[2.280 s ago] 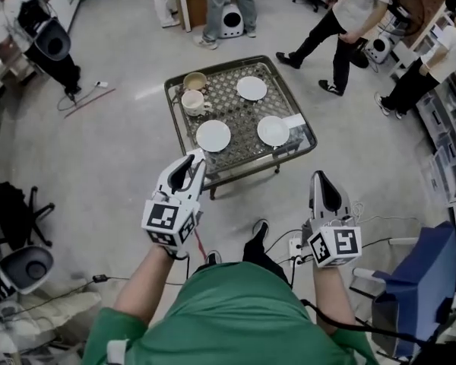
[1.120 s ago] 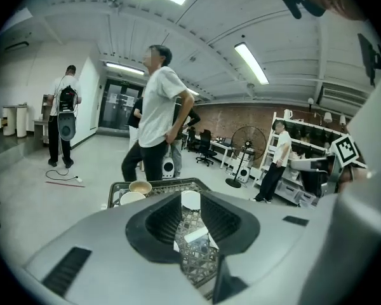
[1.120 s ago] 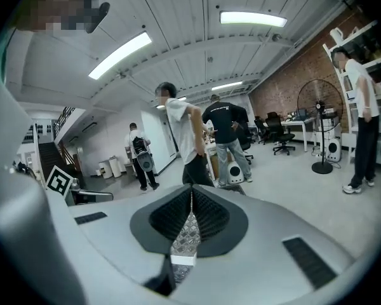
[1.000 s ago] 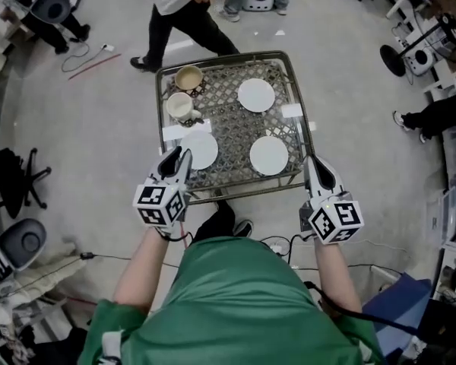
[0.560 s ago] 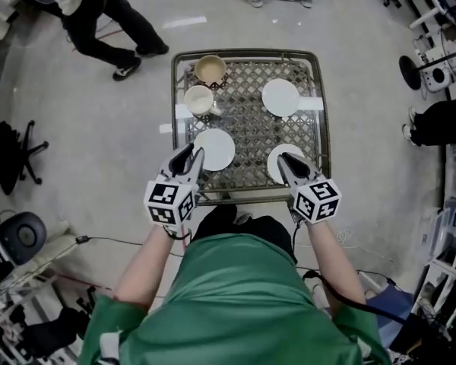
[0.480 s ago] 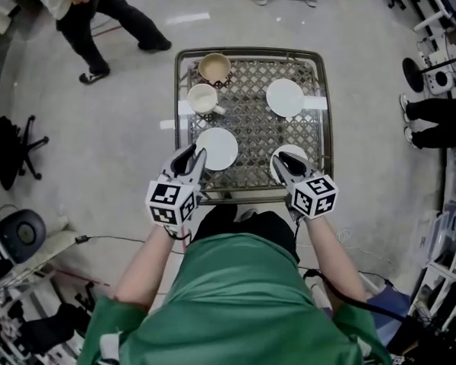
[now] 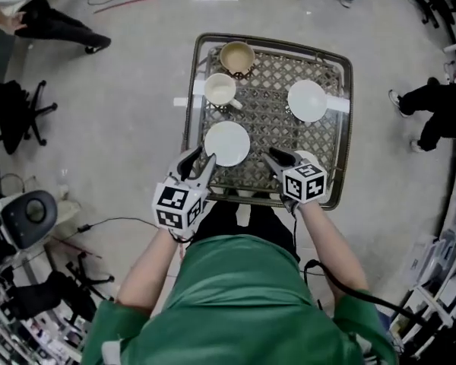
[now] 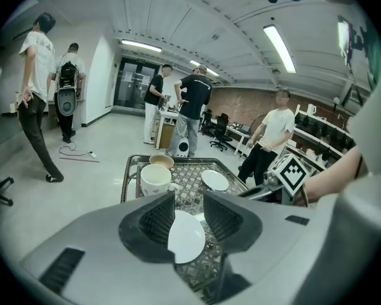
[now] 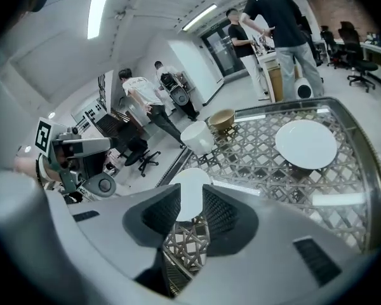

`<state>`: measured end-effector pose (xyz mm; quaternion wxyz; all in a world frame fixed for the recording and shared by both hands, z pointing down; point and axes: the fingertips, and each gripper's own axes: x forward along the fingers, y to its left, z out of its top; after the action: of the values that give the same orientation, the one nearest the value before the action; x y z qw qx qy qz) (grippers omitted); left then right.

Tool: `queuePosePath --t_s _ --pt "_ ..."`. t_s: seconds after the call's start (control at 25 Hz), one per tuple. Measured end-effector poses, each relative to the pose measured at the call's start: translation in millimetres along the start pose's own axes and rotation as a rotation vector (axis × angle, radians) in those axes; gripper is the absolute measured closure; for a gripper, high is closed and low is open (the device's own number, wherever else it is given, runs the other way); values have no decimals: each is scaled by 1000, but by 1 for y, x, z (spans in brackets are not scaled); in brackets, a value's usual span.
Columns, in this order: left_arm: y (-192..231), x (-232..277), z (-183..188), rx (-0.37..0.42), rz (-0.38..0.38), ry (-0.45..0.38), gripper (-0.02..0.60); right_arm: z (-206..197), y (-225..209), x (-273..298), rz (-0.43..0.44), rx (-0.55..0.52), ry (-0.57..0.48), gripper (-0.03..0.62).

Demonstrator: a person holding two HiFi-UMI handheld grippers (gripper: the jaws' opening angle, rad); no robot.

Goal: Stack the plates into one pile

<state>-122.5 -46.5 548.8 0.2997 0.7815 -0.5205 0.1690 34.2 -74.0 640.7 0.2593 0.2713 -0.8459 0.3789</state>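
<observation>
Over the near edge of the lattice table (image 7: 267, 114), head view: the left gripper (image 7: 198, 160) and right gripper (image 7: 277, 158) are hovering low, each angling down at a plate, probably lining up a pick. The near-left plate (image 7: 227, 143) is lying just ahead of the left gripper. The near-right plate (image 7: 313, 157) is peeking out beside the right gripper's marker cube. The far plate (image 7: 307, 100) is sitting toward the table's far right. Nothing is stacked yet.

Left gripper view: the jaws are standing apart, gripping nothing and framing the near-left plate. A mug (image 8: 155, 178) and bowl (image 8: 160, 161) are occupying the table's far left.

Right gripper view: the jaws are opening with nothing between the pads. The near-left plate is showing beyond the gap, and the near-right plate is not showing at all.
</observation>
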Motion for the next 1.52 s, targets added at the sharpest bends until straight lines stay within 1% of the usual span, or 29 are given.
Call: queuePosePath --t_s 0.12,0.32,0.56,0.72,1.04,1.16,1.28,1.44,1.52 --pt "-5 2 -10 -26 23 22 448 -6 -6 21 41 -10 53 471" --pt "-13 11 -29 -43 5 66 443 -15 -17 57 66 -17 125 462" --pt "-13 16 -46 -67 7 111 418 -30 -29 93 88 54 188 455" --pt "-8 16 -51 -90 25 118 417 -38 -36 107 99 91 215 454" --pt "-2 17 -49 -131 35 125 417 -37 -32 125 146 180 225 470" --pt "-4 20 -48 -131 32 127 417 -40 -34 127 126 181 243 530" --pt "-6 21 -47 -127 28 130 417 -35 -31 124 133 194 210 538" --pt "-10 25 -45 -111 21 135 417 -28 -25 115 160 268 157 551" --pt "-14 27 -43 -104 18 130 417 -26 -22 109 167 275 140 554"
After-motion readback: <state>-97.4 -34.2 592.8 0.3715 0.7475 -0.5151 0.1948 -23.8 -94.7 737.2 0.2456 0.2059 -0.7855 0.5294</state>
